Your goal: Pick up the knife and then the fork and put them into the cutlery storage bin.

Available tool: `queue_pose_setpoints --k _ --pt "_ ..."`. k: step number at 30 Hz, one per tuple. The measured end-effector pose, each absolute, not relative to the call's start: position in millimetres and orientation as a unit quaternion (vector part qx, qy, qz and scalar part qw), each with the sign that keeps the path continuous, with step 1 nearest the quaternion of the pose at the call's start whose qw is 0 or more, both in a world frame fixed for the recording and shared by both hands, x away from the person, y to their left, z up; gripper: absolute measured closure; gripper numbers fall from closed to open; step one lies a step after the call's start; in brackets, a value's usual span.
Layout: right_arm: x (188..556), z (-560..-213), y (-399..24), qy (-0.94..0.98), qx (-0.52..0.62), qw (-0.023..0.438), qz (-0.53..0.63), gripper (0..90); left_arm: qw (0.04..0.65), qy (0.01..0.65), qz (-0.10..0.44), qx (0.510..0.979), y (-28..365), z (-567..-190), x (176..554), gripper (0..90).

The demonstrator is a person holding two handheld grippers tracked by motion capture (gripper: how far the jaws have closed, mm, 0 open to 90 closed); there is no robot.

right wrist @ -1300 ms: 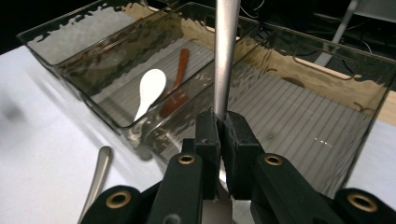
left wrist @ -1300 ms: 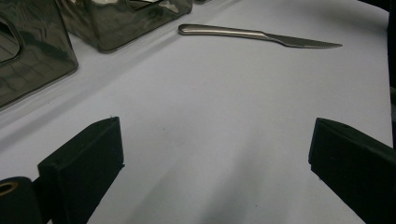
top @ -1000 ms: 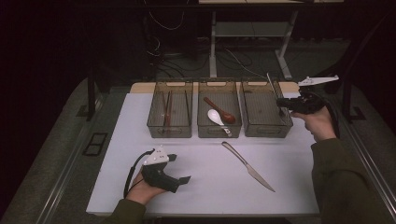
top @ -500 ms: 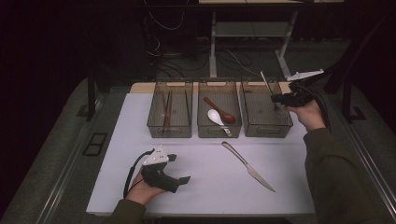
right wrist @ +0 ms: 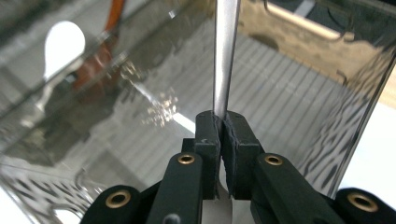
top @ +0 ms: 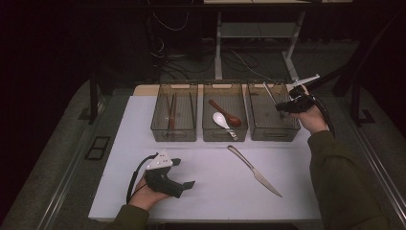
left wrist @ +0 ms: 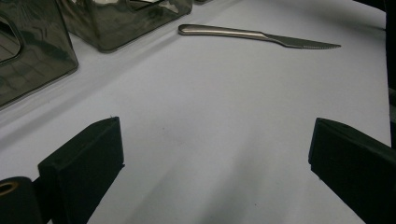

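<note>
My right gripper (top: 281, 107) (right wrist: 223, 126) is shut on a slim metal utensil (top: 269, 91) (right wrist: 225, 51), which sticks out past the pads and slants over the right-hand clear bin (top: 268, 125) (right wrist: 289, 102). I cannot tell which kind of utensil it is. A steel knife (top: 254, 171) (left wrist: 257, 36) lies flat on the white table (top: 210, 191), right of centre. My left gripper (top: 184, 173) (left wrist: 215, 158) rests on the table at the front left, jaws wide open with nothing between them, pointing toward the knife.
Three clear bins stand in a row at the back. The left bin (top: 165, 129) holds chopsticks (top: 172, 111). The middle bin (top: 210, 134) holds a white spoon (top: 221, 120) and a brown spoon (top: 227, 113). The table's front edge is close to my left hand.
My right hand has moved left and down with the utensil, from beside the right bin to over its right rim. The left gripper and the knife have stayed put.
</note>
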State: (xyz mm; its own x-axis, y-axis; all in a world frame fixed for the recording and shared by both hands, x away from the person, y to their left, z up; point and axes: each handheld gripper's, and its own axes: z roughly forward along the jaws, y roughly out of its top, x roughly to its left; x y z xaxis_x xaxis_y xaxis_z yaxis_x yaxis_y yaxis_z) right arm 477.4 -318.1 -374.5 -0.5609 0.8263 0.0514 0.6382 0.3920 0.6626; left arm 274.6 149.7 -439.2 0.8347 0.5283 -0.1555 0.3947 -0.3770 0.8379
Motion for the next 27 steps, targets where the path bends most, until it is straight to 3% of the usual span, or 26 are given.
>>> queue_pose_setpoints --k 18,27 --pt "483.3 -392.0 -311.2 0.846 0.442 0.128 0.271 83.4 0.483 0.278 0.068 0.827 149.7 -439.2 274.6 2.3" --pt "480.3 -386.0 -313.9 0.835 0.447 0.127 0.295 67.4 0.482 0.278 0.067 0.828 149.5 -439.2 274.3 2.3"
